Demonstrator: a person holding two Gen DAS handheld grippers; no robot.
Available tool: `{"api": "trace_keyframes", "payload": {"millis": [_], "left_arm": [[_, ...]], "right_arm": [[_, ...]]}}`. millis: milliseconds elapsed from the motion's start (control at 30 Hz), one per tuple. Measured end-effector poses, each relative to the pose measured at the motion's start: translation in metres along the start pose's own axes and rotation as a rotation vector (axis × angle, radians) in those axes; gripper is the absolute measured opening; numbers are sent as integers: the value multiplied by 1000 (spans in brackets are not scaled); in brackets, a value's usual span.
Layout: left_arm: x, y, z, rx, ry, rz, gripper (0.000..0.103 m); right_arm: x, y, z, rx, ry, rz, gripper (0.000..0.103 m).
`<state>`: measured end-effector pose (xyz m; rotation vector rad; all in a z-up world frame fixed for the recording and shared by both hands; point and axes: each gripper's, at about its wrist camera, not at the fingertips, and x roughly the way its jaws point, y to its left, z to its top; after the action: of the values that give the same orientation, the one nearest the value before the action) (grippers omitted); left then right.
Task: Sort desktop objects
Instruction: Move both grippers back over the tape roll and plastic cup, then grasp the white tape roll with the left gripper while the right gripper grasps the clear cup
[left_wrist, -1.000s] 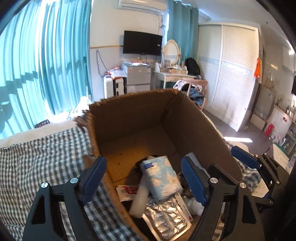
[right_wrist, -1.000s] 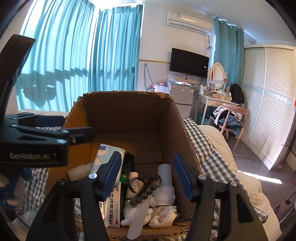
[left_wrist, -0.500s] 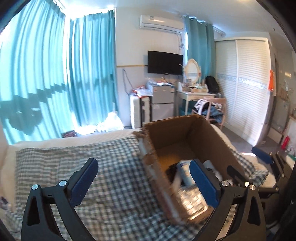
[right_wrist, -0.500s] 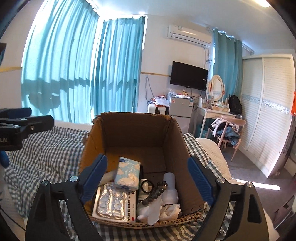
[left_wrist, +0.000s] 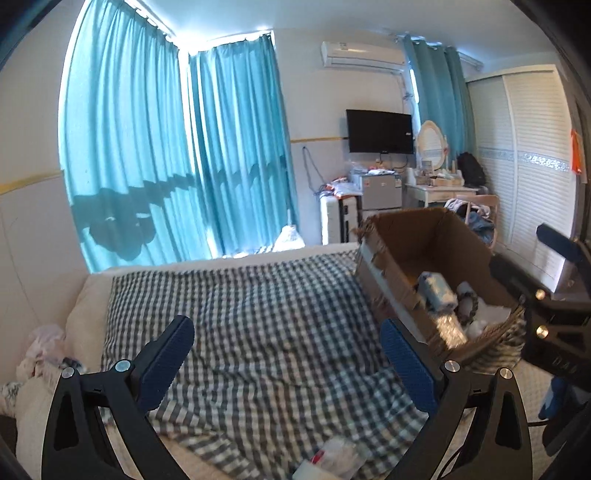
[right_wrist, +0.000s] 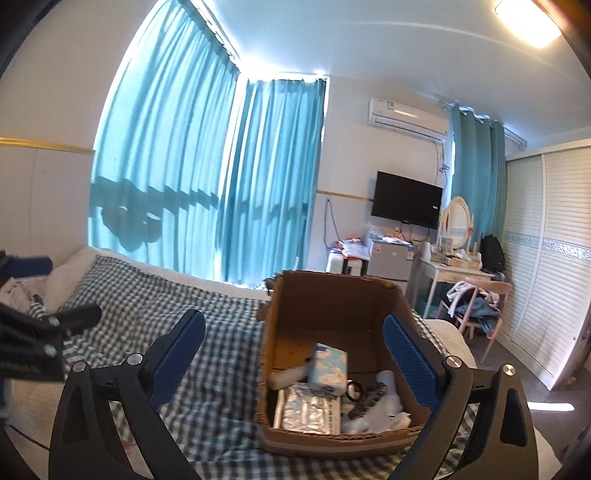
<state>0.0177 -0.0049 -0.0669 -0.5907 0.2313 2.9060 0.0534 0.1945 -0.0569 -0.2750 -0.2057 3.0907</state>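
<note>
Cardboard box (right_wrist: 332, 306) on checked blanket (left_wrist: 258, 314), tissue pack (right_wrist: 328, 365) inside — left tool (left_wrist: 286, 362), right tool (right_wrist: 295, 354) both spread, empty.

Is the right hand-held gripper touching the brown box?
Apart. In the left wrist view, the right hand-held gripper hangs back beside the cardboard box, with bedding visible between them. In its own view, its fingers are wide open, nothing between them.

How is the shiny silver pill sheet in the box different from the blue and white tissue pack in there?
The shiny silver foil pill sheet lies flat near the front of the brown cardboard box; the blue and white tissue pack stands propped up behind it. The pill sheet is thin, bumpy and reflective; the tissue pack is thick, soft-looking and printed with clouds. The sheet looks wider than the pack. Both sit inside the same box, neither held by a gripper.
</note>
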Motion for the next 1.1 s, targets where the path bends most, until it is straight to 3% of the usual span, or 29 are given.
{"api": "trace_keyframes", "payload": {"millis": [300, 467, 667, 800, 867, 1033, 1067, 1100], "left_arm": [[-1, 8, -76, -81, 135, 35, 103], [13, 3, -109, -149, 267, -36, 103], [40, -6, -122, -146, 390, -43, 101], [57, -4, -140, -190, 454, -34, 92], [69, -4, -151, -214, 514, -48, 88], [87, -3, -168, -260, 596, -108, 86], [89, -3, -170, -274, 600, -129, 84], [90, -3, -171, -280, 602, -149, 72]], "right_arm": [[10, 30, -43, 7, 109, 89, 98], [19, 48, -68, -26, 176, 131, 98], [30, 62, -94, -53, 247, 164, 98], [37, 65, -106, -58, 274, 173, 97], [40, 67, -114, -71, 292, 177, 92], [46, 75, -125, -83, 327, 208, 83], [46, 76, -126, -82, 330, 216, 80], [47, 76, -126, -78, 334, 221, 79]]}}
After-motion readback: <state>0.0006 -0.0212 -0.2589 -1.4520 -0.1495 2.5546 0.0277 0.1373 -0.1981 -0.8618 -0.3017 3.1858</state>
